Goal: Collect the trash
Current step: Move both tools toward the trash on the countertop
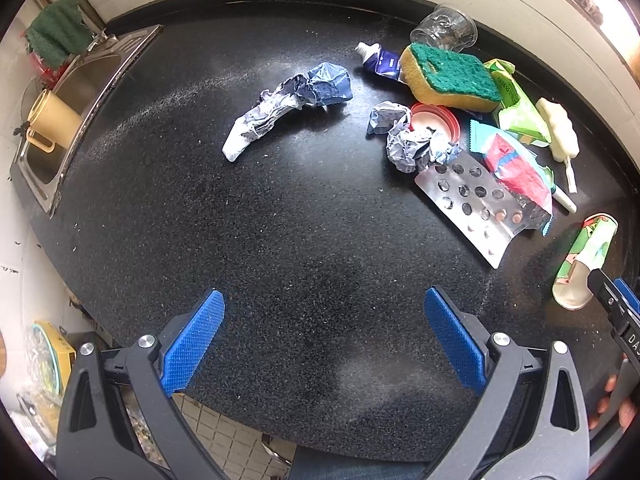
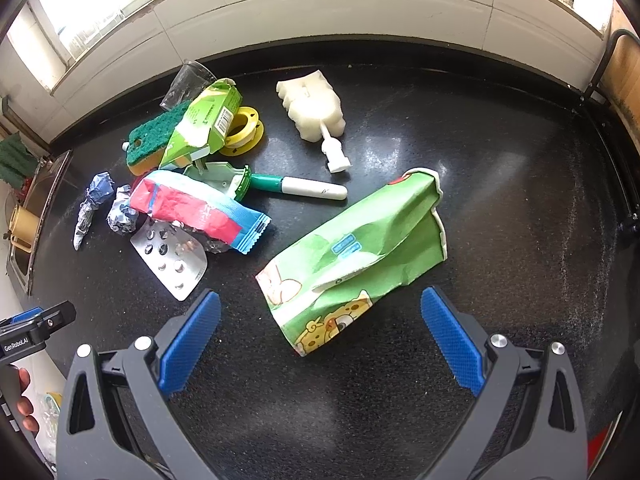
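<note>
Trash lies scattered on a black speckled counter (image 1: pixel 280 240). In the left wrist view a long crumpled blue-white paper (image 1: pixel 288 108) lies ahead, with a second crumpled wad (image 1: pixel 412 144), a foil blister pack (image 1: pixel 472 200) and a red-blue wrapper (image 1: pixel 512 168) to the right. My left gripper (image 1: pixel 324 336) is open and empty, well short of them. In the right wrist view a flattened green paper cup (image 2: pixel 356 256) lies just ahead of my right gripper (image 2: pixel 320 336), which is open and empty. The cup also shows in the left wrist view (image 1: pixel 584 264).
A sponge (image 1: pixel 452 76), tube (image 1: pixel 380 60), clear cup (image 1: pixel 444 28) and green carton (image 2: pixel 208 120) sit at the back. A white sponge brush (image 2: pixel 312 108), marker pen (image 2: pixel 304 188) and yellow tape reel (image 2: pixel 244 128) lie nearby. A steel sink (image 1: pixel 76 108) is at left.
</note>
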A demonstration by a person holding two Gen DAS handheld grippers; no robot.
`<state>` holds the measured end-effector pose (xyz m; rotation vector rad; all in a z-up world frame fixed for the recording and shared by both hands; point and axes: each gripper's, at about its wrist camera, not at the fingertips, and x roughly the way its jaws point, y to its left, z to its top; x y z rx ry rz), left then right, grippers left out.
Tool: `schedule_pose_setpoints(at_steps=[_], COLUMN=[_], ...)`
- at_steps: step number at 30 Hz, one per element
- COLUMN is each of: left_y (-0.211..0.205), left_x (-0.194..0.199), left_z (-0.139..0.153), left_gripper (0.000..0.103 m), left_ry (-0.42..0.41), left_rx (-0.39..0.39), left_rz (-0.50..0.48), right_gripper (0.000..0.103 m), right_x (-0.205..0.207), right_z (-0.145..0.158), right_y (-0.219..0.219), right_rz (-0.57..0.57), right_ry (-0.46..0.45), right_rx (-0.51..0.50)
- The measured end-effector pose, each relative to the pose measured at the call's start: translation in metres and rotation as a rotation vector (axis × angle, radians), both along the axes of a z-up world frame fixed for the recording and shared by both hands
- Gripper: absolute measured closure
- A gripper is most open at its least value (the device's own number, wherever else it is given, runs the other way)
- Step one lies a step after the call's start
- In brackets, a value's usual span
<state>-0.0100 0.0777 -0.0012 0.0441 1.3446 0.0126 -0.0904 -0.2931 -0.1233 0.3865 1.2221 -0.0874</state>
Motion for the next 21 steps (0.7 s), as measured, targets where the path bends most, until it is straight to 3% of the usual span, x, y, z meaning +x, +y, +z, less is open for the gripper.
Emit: schedule_pose_setpoints(at_steps=[11, 21], left_y=[0.005, 0.014], left_x=[0.007, 0.021], left_z=[-0.007, -0.016], left_gripper=[0.006, 0.006], left_ry=[0.012, 0.031], left_rx=[-0.005, -0.014], left_rz=[0.0, 0.004], right_gripper=[0.006, 0.006], right_x=[0.006, 0.015], right_z=[-0.005, -0.008], right_y=[0.006, 0.011], right_rz=[0.005, 0.0], right_ry=[0.028, 0.029], right_rx=[0.045, -0.008])
